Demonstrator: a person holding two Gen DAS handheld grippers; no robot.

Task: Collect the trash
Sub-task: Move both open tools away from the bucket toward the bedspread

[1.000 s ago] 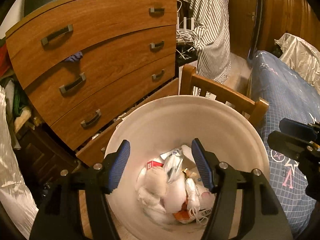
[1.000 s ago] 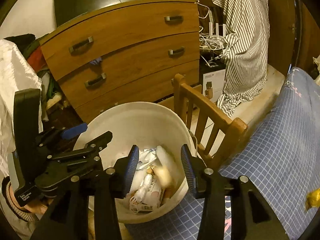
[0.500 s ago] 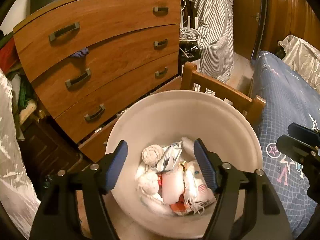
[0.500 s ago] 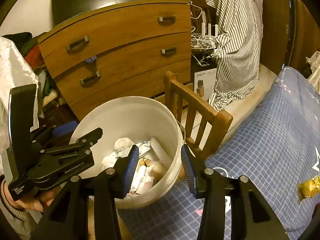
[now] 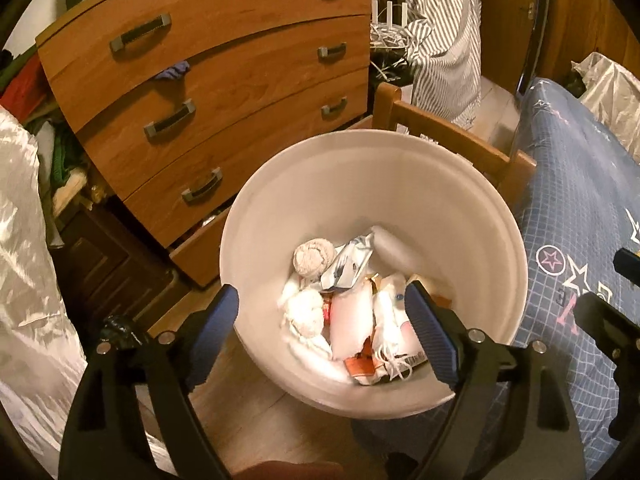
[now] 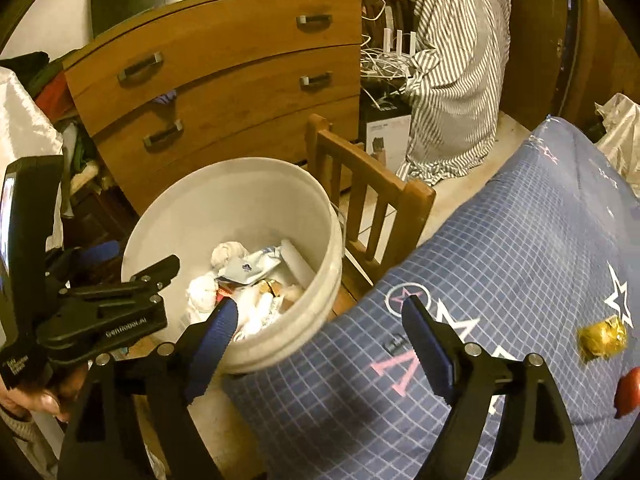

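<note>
Now both grippers, left (image 5: 322, 330) and right (image 6: 316, 340), have just been opening, empty; swing right toward the gold wrapper (image 6: 602, 338) at right edge, clear of the bin (image 6: 256, 184).

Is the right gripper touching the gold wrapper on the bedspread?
Apart. The right wrist view shows the right gripper open and empty, with bare bedspread separating it from the gold wrapper.
</note>
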